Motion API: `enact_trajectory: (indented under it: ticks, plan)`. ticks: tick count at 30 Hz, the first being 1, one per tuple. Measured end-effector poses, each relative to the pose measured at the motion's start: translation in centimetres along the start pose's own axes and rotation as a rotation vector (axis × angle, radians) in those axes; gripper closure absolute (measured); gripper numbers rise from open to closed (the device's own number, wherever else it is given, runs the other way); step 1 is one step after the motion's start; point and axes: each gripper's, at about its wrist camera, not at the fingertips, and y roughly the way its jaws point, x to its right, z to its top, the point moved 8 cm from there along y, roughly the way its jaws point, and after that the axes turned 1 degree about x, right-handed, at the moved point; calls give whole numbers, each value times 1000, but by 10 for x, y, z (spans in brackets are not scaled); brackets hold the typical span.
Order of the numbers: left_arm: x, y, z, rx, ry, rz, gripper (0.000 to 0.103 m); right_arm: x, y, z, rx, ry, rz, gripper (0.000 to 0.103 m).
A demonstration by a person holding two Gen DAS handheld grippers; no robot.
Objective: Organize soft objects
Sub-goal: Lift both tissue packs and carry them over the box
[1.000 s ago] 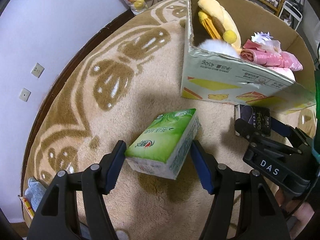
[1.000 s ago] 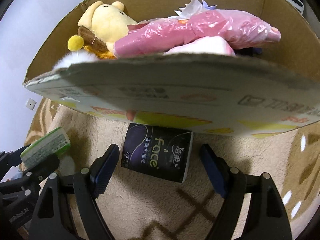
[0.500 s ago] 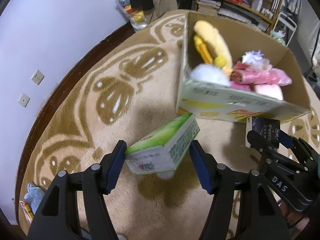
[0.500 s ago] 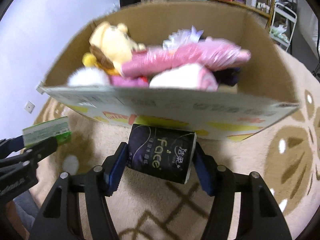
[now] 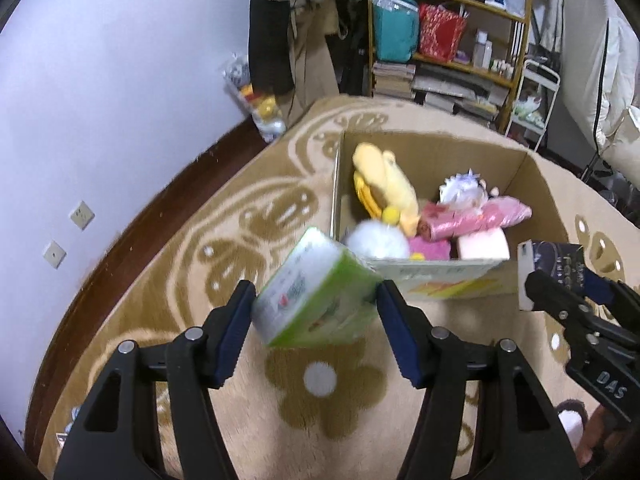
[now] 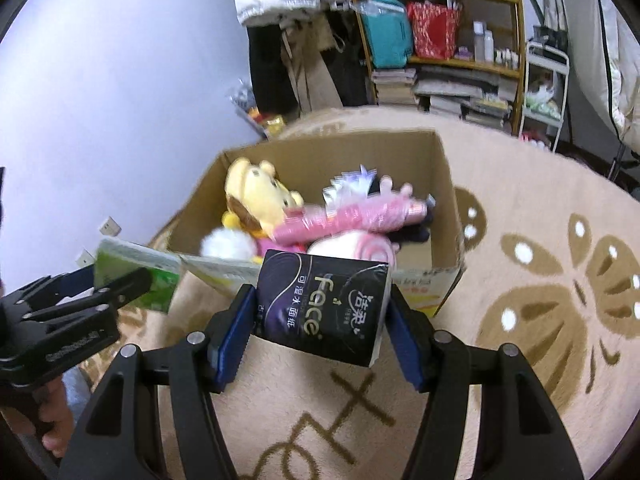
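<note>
My left gripper (image 5: 316, 316) is shut on a green tissue pack (image 5: 316, 300) and holds it tilted, high above the rug, in front of the near wall of an open cardboard box (image 5: 440, 276). My right gripper (image 6: 320, 312) is shut on a dark purple "Face" tissue pack (image 6: 320, 304), also lifted, before the box (image 6: 440, 168). The box holds a yellow plush (image 6: 256, 196), a pink plastic-wrapped roll (image 6: 352, 216), a white pompom (image 5: 376, 240) and a pink-white roll (image 5: 482, 242). The green pack (image 6: 136, 268) shows at the left of the right wrist view.
A beige rug with brown flower patterns (image 5: 240, 240) covers the floor. A white wall with sockets (image 5: 82, 215) stands at the left. A cluttered wooden shelf (image 5: 448, 40), hanging clothes (image 5: 296, 20) and a white cart (image 5: 536, 96) stand behind the box.
Both grippers rose from the rug with their packs. The right closed on the purple pack and lifted it. The box interior now shows from above.
</note>
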Motion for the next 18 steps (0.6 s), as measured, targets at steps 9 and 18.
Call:
enact_trajectory:
  ticks: [9,18]
  plan:
    - [9,4,22,4,-15,-113,90,-5,-25,37,114,-27,18,36]
    - [-12,37,-9,-158,-131,-102,60,-2,-14,41,108,-20,35,36]
